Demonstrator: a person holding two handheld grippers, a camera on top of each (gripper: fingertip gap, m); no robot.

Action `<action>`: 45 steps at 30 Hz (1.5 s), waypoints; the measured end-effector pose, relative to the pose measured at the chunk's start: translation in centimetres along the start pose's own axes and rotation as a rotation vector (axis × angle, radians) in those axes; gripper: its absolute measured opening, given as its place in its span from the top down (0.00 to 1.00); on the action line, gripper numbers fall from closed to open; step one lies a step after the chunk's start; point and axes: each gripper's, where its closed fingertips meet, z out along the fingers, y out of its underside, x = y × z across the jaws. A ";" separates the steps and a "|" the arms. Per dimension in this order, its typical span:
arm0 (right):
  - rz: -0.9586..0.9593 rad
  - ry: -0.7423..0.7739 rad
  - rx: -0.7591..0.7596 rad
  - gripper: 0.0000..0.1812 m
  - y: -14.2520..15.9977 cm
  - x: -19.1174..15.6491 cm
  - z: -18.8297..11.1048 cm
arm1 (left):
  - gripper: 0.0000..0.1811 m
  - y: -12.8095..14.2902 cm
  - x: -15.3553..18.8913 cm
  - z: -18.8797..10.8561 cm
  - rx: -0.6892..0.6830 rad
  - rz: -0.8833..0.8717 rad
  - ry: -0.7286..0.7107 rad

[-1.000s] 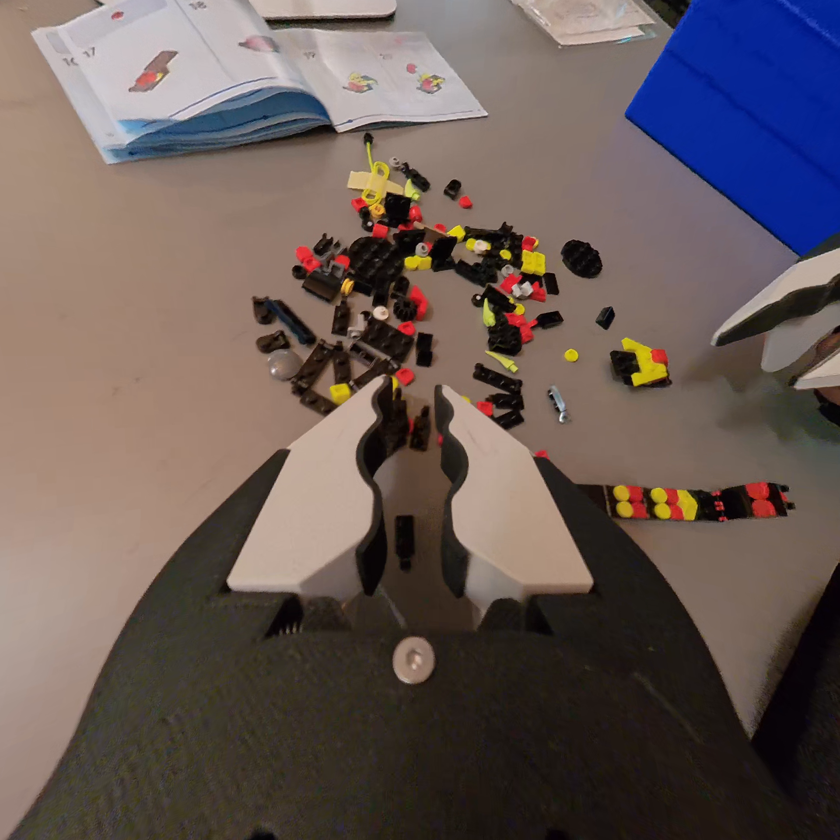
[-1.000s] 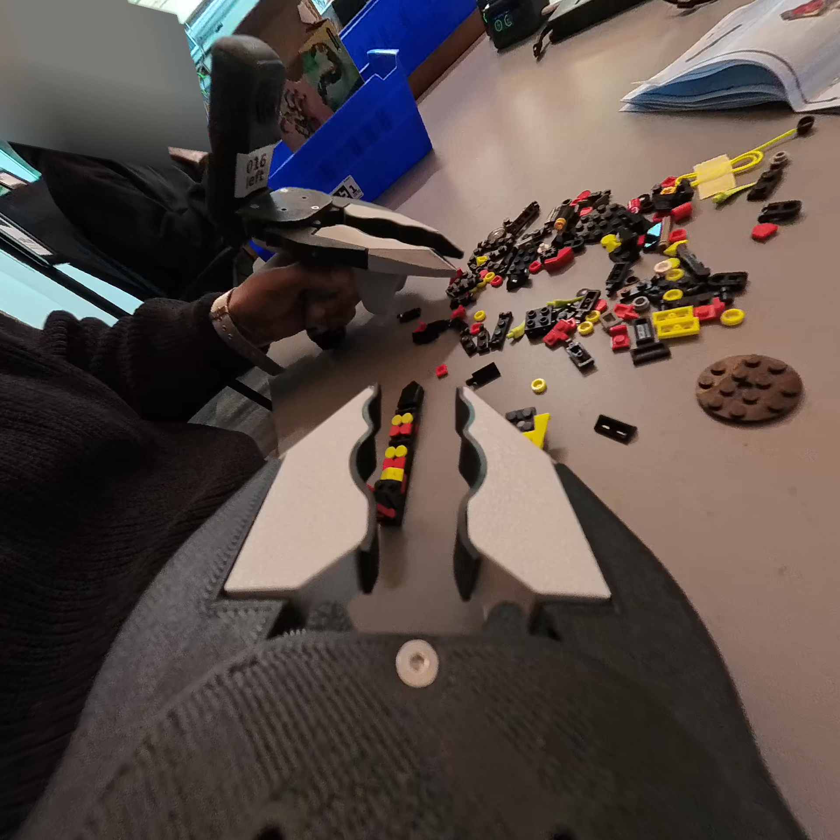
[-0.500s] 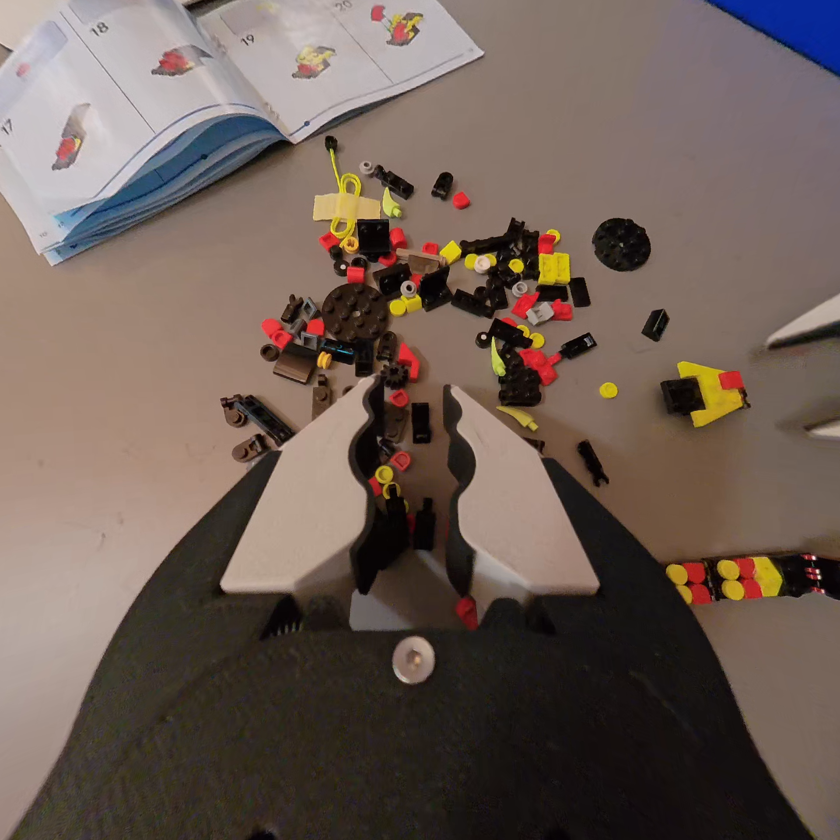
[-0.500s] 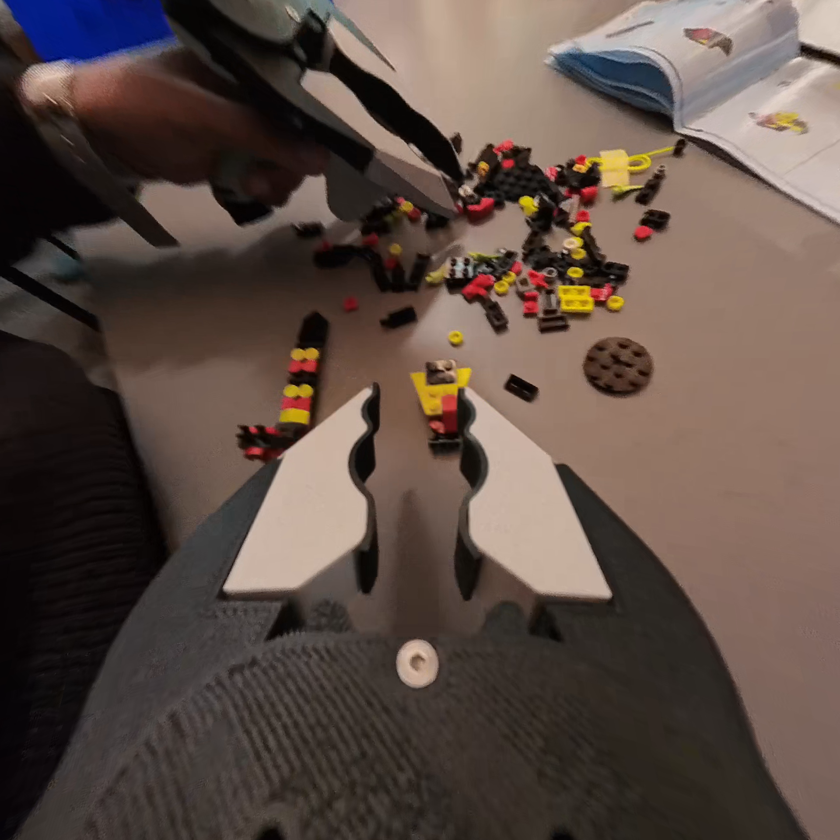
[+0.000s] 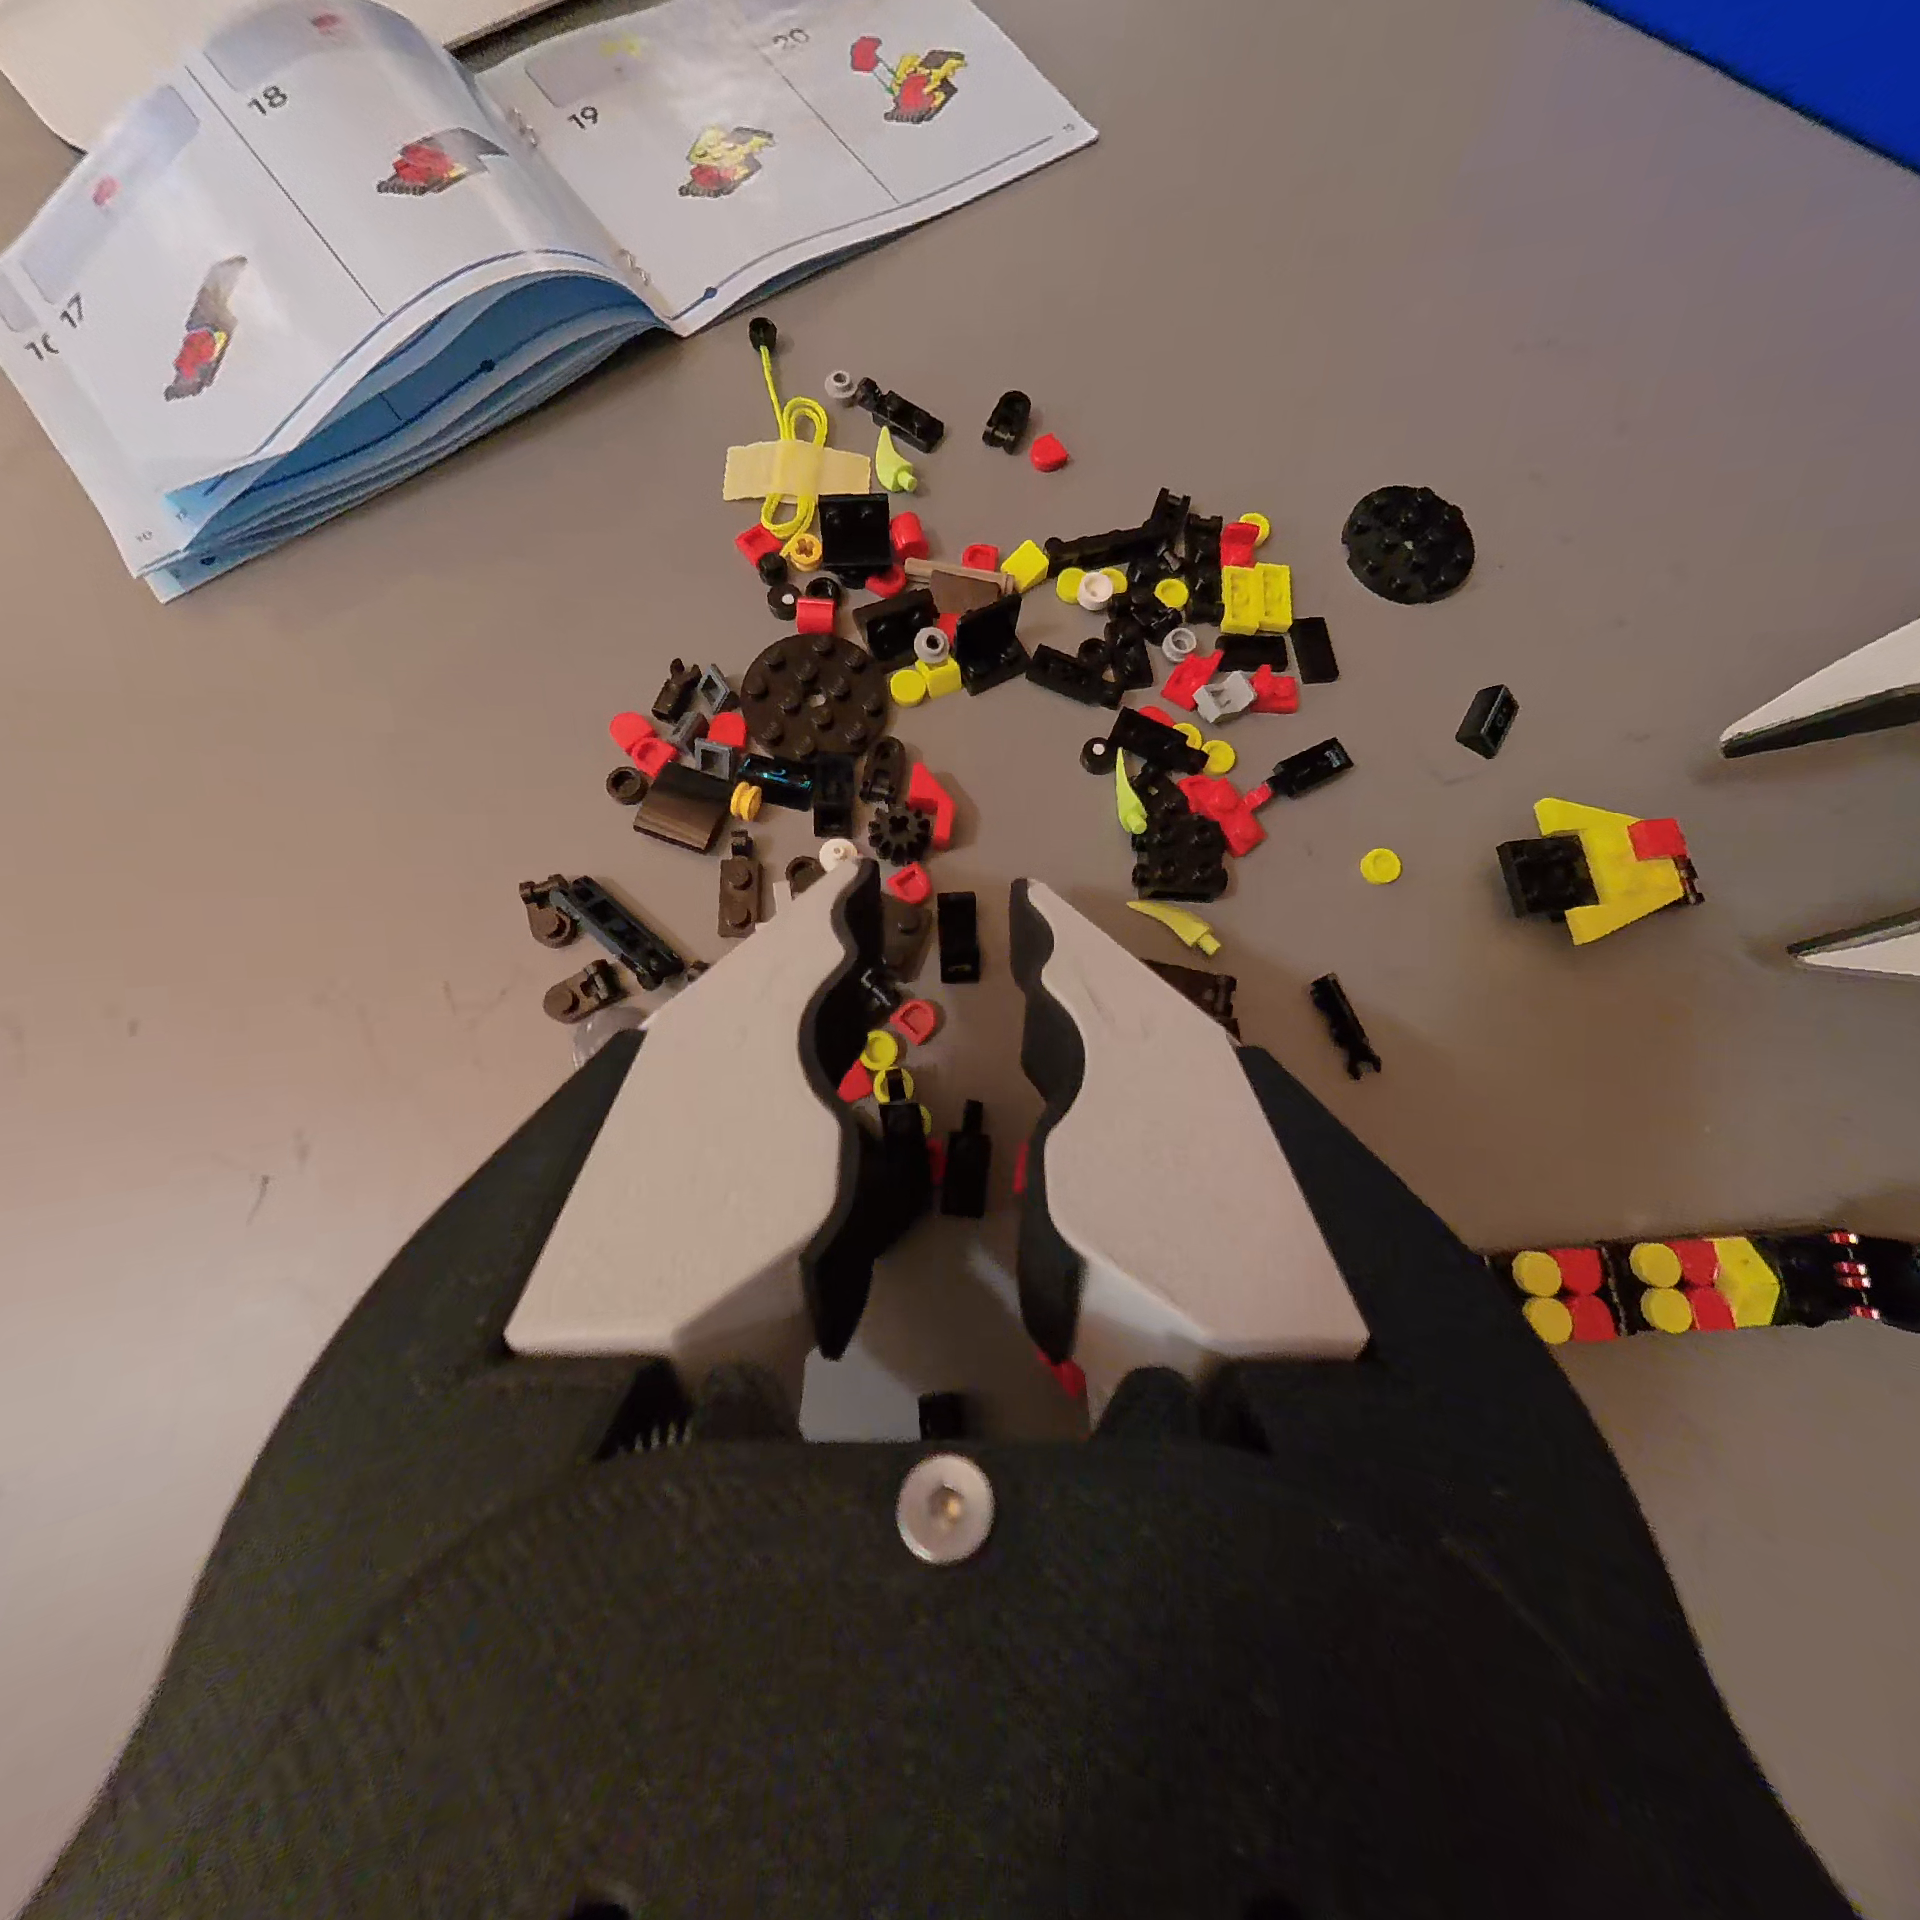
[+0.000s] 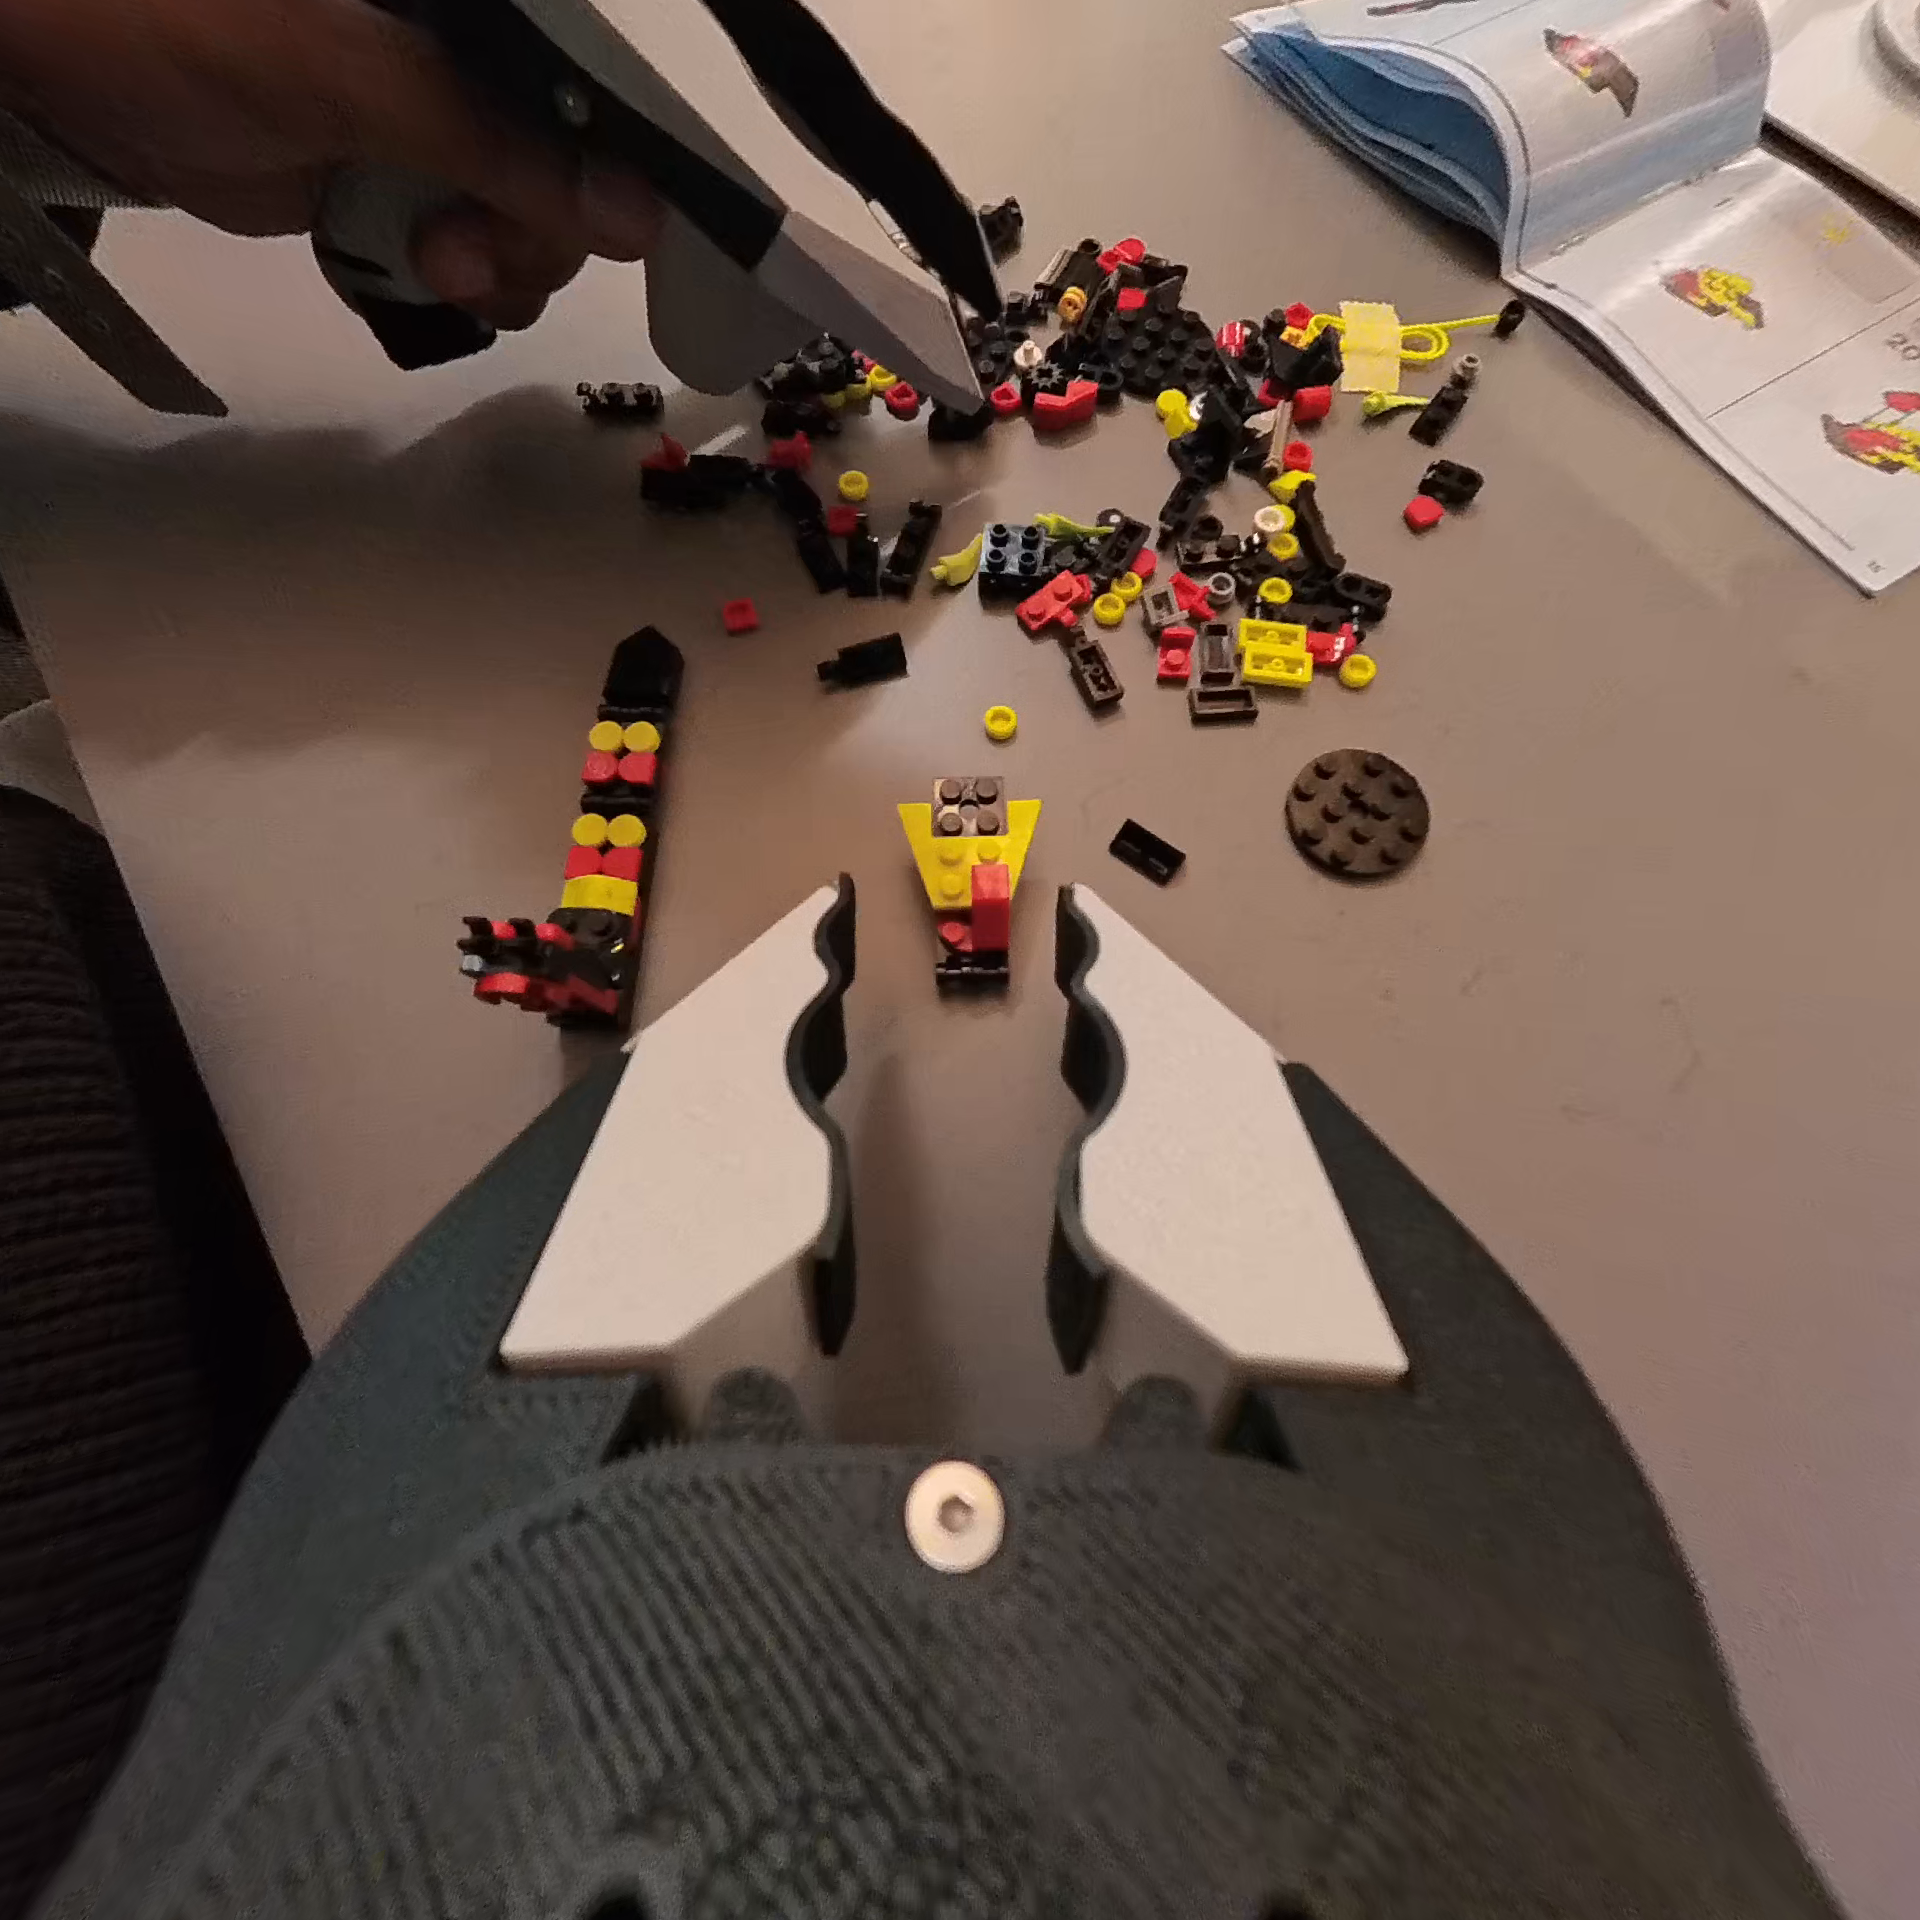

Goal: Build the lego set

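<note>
a: left wrist view first. my left claw point(image 5: 935, 894) has dropped low over the loose lego pile point(image 5: 997, 665) on the tabletop point(image 5: 312, 935), fingers apart, gripping nothing. a moment ago it hung short of the pile, so i judge i'm picking the next piece.

b: and the right wrist view?

a: my right claw point(image 6: 954, 894) has swung off the long striped strip point(image 6: 613, 831) and now lines up on the small yellow wedge assembly point(image 6: 968, 873), fingers apart either side, not touching.

b: any writing?

a: the instruction booklet point(image 5: 468, 229) lies open with step numbers and pictures; i won't read them out. no brand visible.
</note>
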 end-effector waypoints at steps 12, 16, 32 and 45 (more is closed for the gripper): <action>-0.005 0.010 -0.002 0.78 0.0 0.1 0.1 | 0.87 0.1 0.0 -0.1 0.000 0.002 0.005; -0.006 0.010 0.010 0.78 -0.2 0.1 0.0 | 0.87 0.2 0.1 0.1 -0.006 0.005 0.009; 0.001 -0.021 0.021 0.78 -0.4 -0.6 0.4 | 0.88 -0.1 0.5 2.4 -0.070 0.042 -0.004; -0.009 -0.019 0.027 0.78 -0.5 -0.7 0.4 | 1.00 -0.5 1.3 2.1 -0.057 0.064 0.014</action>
